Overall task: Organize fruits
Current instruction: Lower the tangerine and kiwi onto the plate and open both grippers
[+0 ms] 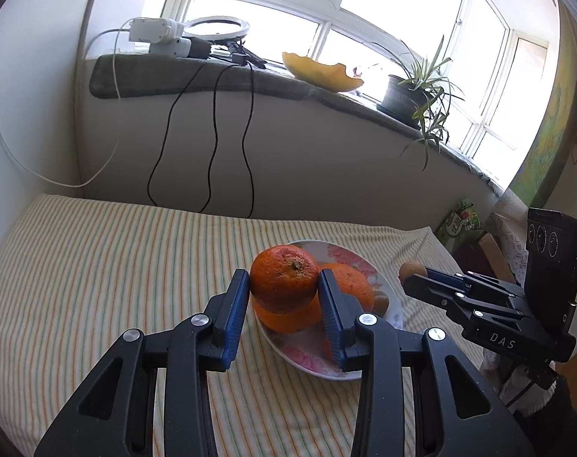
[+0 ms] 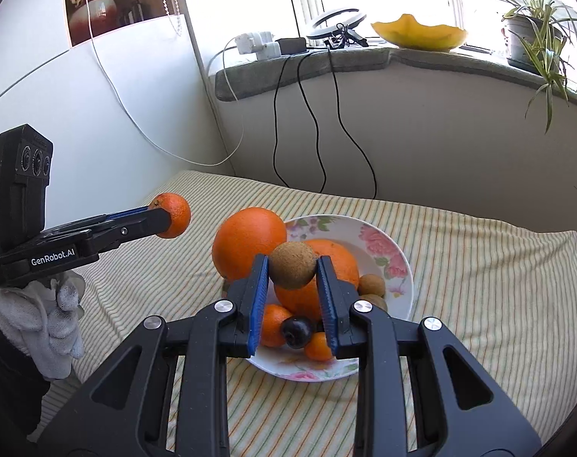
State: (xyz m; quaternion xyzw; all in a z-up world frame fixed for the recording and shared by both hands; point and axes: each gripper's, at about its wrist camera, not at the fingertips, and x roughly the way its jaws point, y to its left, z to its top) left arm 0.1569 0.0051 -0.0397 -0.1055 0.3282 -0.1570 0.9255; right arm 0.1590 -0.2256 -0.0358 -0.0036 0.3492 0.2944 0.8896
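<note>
Currently, left wrist view: left gripper (image 1: 283, 306) fingers clamped on a tangerine (image 1: 283, 278), held above the floral plate (image 1: 384, 278) on a striped bed sheet (image 1: 98, 259). A big orange (image 1: 351, 285) on the plate sits partly behind the right-hand finger. Right gripper (image 1: 416, 272) comes in from the right, "DAS" on its body, pinching a small brown fruit (image 1: 412, 269). Windowsill (image 1: 143, 83) behind: power strip (image 1: 155, 30), ring light (image 1: 216, 26), melon rind (image 1: 322, 72), potted plant (image 1: 406, 95).

Right wrist view: fingers narrow, gripping the brown fruit (image 2: 292, 265) over the plate (image 2: 395, 243). Plate holds two oranges (image 2: 249, 242), small tangerines, a dark cherry (image 2: 296, 331), more brown fruits. Left gripper (image 2: 166, 217) at left, gloved hand (image 2: 48, 312) under it, label "GenRobot.AI".
</note>
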